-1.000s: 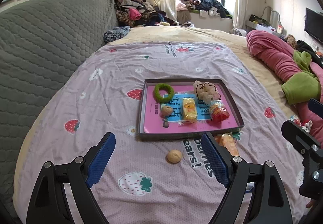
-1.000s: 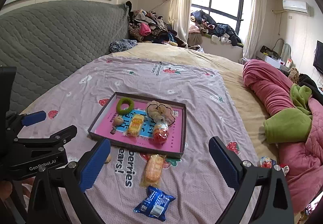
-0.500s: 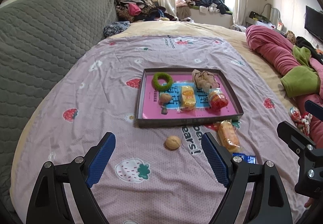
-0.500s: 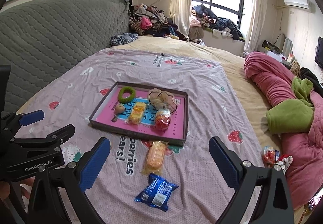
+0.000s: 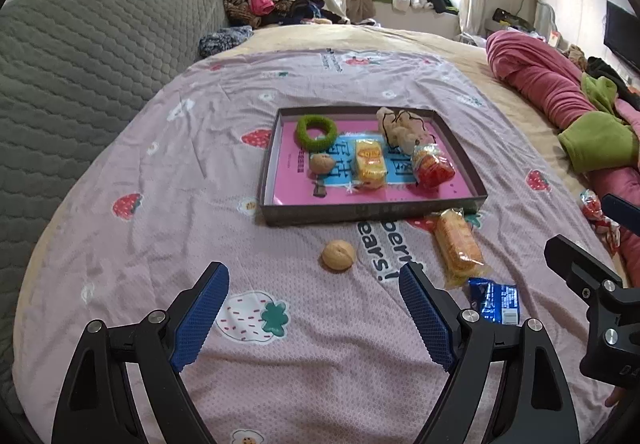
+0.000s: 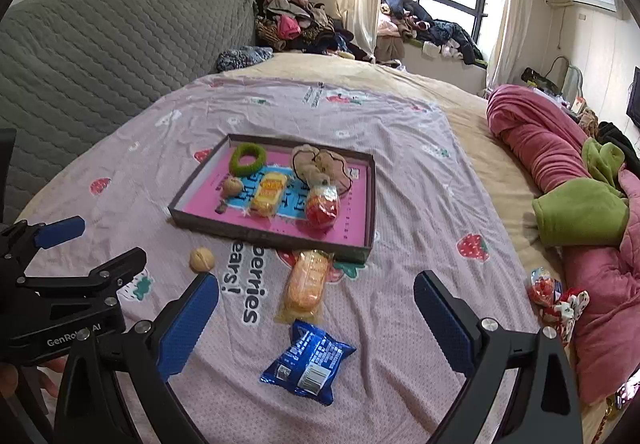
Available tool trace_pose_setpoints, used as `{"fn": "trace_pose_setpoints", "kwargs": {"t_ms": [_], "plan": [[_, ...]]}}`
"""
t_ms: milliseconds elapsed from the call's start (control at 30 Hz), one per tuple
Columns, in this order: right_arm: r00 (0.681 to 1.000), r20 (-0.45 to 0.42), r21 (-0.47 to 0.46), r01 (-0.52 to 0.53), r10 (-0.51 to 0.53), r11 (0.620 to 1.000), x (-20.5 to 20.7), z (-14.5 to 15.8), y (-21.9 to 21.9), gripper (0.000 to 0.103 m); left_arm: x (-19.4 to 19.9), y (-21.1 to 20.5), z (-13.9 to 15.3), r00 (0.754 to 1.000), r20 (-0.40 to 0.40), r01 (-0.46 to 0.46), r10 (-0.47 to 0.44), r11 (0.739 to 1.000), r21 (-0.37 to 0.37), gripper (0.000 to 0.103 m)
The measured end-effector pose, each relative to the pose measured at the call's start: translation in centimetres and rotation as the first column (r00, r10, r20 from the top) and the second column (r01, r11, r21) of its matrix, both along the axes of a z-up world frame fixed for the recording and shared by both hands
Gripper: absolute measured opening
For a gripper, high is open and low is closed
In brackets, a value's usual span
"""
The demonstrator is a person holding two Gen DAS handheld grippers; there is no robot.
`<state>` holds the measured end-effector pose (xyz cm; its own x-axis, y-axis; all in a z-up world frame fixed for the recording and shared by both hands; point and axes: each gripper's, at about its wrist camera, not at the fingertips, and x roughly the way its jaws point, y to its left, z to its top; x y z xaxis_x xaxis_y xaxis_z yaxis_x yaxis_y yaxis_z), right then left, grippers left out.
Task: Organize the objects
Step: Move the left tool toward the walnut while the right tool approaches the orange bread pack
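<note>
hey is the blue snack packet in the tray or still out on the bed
Out. The blue snack packet lies on the bedsheet, nearer the camera than the tray.

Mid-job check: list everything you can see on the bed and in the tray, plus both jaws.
tray: 1, dark rim, pink base, mid-sheet
green ring: 1, in tray, far left corner
walnut in tray: 1, tan, below ring
yellow snack pack: 1, tray centre
beige scrunchie: 1, tray far right
red snack pack: 1, tray right
loose walnut: 1, tan, on sheet before tray
orange snack pack: 1, on sheet near tray's front
blue packet: 1, on sheet, nearest
red wrapped items: by pink blanket, count unclear
left gripper: jaws open, empty
right gripper: jaws open, empty
</note>
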<state>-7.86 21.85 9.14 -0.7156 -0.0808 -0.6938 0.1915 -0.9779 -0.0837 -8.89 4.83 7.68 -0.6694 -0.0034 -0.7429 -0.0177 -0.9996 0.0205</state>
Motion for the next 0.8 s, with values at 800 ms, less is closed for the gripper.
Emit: {"fn": "trace_pose_setpoints", "kwargs": {"t_ms": [800], "plan": [[0.991,0.137,0.021,0.007,-0.01,1.0,-3.8,-6.9,0.0,0.099,-3.2,0.1,-6.3,0.995,0.102,0.004,-0.004,1.0,-0.003,0.088]]}}
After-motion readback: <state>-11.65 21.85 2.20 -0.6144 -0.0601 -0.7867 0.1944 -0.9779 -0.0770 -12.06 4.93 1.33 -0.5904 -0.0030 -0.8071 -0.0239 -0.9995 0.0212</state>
